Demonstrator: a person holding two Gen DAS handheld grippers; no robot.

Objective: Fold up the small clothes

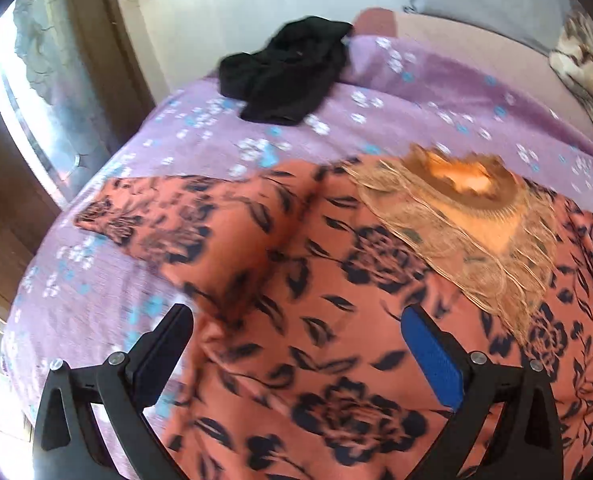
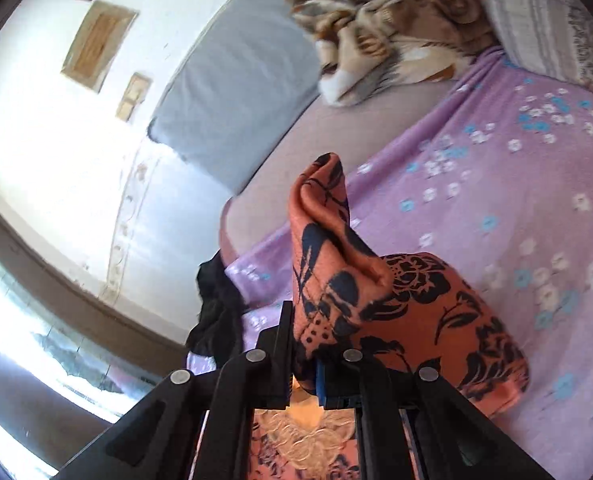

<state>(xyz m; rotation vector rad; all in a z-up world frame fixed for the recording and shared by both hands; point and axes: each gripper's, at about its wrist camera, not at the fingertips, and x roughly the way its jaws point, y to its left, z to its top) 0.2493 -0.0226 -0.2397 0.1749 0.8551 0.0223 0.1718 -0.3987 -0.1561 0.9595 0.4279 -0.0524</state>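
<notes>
Two grippers logged over one orange floral garment (image 1: pixel 296 272), spread on the near part of a purple flowered sheet (image 1: pixel 416 92). Found the lace neckline (image 1: pixel 456 216) to the far right in the left wrist view and one sleeve (image 1: pixel 136 220) laid out flat to the left. Read the sleeve-to-sleeve line as running left to right and the body as running from far to near.

Found the left gripper (image 1: pixel 296 316) wide, poised above the body cloth with nothing between its pads. Could not confirm contact with the fabric.

Found the right gripper (image 2: pixel 304 360) clamped tight on a bunched fold of the same garment (image 2: pixel 336 280). Saw that fold standing up beyond the fingers, lifted clear of the sheet, with the rest trailing down to the right. Could not tell which edge or sleeve was pinched.

Judged the step in hand to be a fold across the body, led by the right hand as the only one gripping. Judged the flat left sleeve to lie nearer the left gripper, on its left and slightly farther away.

Noted a black garment (image 1: pixel 288 72) crumpled at the far edge, well apart and unfolded, and a brown patterned blanket (image 2: pixel 396 32) heaped at the far end.
</notes>
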